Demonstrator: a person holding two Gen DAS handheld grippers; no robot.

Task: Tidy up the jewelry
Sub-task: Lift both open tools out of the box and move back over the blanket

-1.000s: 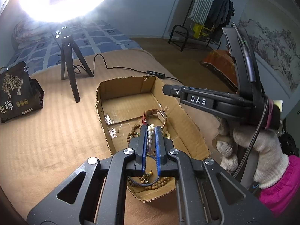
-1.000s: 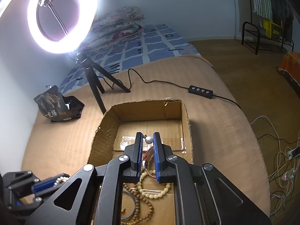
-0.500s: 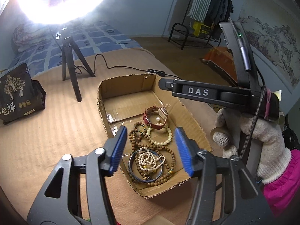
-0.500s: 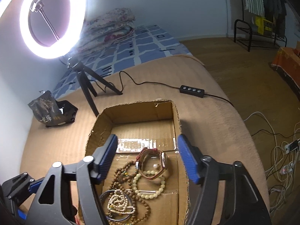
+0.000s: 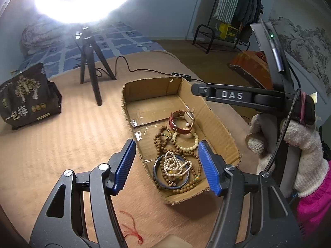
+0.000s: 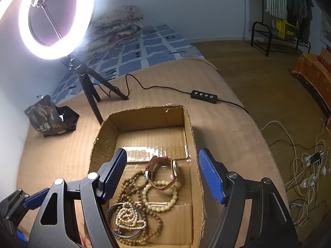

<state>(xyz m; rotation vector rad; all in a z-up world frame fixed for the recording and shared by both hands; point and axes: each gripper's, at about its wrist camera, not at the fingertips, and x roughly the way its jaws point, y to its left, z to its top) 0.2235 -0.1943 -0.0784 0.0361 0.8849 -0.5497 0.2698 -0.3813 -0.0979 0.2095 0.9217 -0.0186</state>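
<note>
A shallow cardboard box (image 5: 217,128) (image 6: 103,136) sits on the tan bedcover and holds the jewelry. In it lie a red-strapped watch (image 5: 182,122) (image 6: 163,171), a pale bead bracelet (image 5: 186,142) (image 6: 161,196), a long brown bead strand (image 5: 161,140) (image 6: 128,186), a blue bangle (image 5: 159,165) (image 6: 124,233) and a small pearl strand (image 5: 175,165) (image 6: 128,217). My left gripper (image 5: 167,165) is open and empty above the box's near end. My right gripper (image 6: 163,175) is open and empty above the watch. The right gripper also shows in the left wrist view (image 5: 227,95).
A ring light on a black tripod (image 5: 91,62) (image 6: 89,82) stands behind the box, its cable and remote (image 6: 203,96) trailing right. A dark snack bag (image 5: 26,97) (image 6: 49,117) lies at the left. Red thread (image 5: 132,225) lies near me. Cables (image 6: 306,165) lie on the floor right.
Both grippers have opened from shut. The pearl strand that sat between the left fingers now lies in the box. Both grippers have pulled back a little.
</note>
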